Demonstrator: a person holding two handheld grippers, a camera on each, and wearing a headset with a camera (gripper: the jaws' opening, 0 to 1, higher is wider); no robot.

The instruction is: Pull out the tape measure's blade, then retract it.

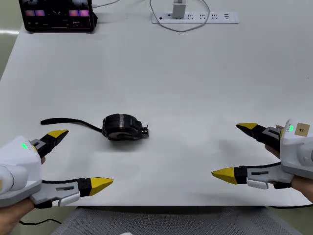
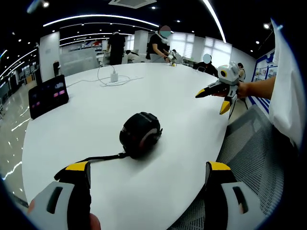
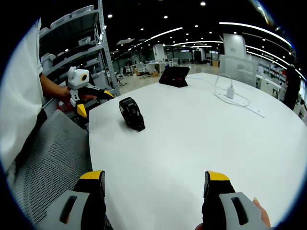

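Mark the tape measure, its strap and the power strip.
tape measure [image 1: 122, 128], head view, middle of the black case.
strap [image 1: 68, 120], head view, midway along the black loop left of the case.
power strip [image 1: 220, 18], head view, white top right of the plug.

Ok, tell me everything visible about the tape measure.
The tape measure is a compact, rounded black case, plastic by its look, resting on the white table. Its blade is in, with just the end hook at the mouth. A thin black strap trails from its other end toward the left tool. Nothing touches it but the table.
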